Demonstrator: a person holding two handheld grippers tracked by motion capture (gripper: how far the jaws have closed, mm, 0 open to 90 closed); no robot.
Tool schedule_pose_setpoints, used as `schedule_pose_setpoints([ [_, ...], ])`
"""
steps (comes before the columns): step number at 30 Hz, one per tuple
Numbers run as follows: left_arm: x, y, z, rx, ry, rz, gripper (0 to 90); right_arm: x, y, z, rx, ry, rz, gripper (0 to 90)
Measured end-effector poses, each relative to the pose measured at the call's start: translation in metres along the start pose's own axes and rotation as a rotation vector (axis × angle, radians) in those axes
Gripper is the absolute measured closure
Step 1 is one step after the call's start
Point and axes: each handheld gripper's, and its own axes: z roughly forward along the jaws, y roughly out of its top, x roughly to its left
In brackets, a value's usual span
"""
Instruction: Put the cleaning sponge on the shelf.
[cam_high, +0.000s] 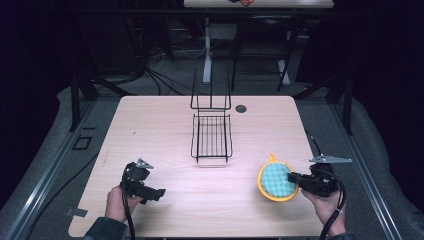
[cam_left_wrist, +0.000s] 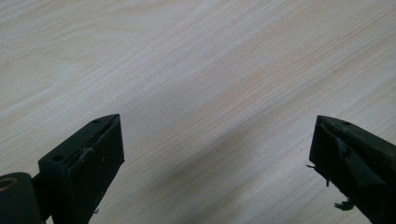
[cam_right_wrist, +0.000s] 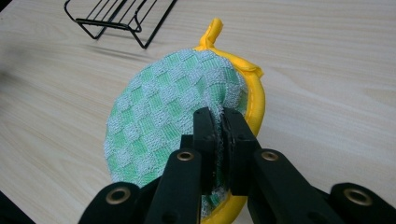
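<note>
The right gripper (cam_right_wrist: 218, 116) has its jaws clamped on the edge of a round green-checked, yellow-rimmed potholder (cam_right_wrist: 168, 121), tilted above the table (cam_high: 165, 125). The left gripper (cam_left_wrist: 215, 154) hovers with its jaws wide apart, holding nothing.

Light wood table (cam_high: 165, 210) with rounded corners, small dark round cap (cam_high: 241, 108) near its far edge. Dark room, light falls mainly on the tabletop. Grey floor (cam_high: 45, 150) with metal rails (cam_high: 40, 187) along both sides. Black cables (cam_high: 150, 75) trail behind. Second desk (cam_high: 260, 4) on white legs (cam_high: 206, 50) at the back.
</note>
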Motion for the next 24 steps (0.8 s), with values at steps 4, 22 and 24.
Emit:
schedule_pose_setpoints([
  [4,0.0,0.0,0.0,0.002,0.001,0.001,3.1,0.003,0.007,0.001,-0.011,0.006,-0.018,85.4],
  [22,0.0,0.0,0.0,-0.003,0.003,0.001,3.1,0.02,0.037,0.011,-0.021,0.021,-0.067,85.5],
  [24,0.0,0.0,0.0,0.001,0.0,0.004,3.1,0.021,0.039,0.011,-0.022,0.021,-0.079,85.4],
])
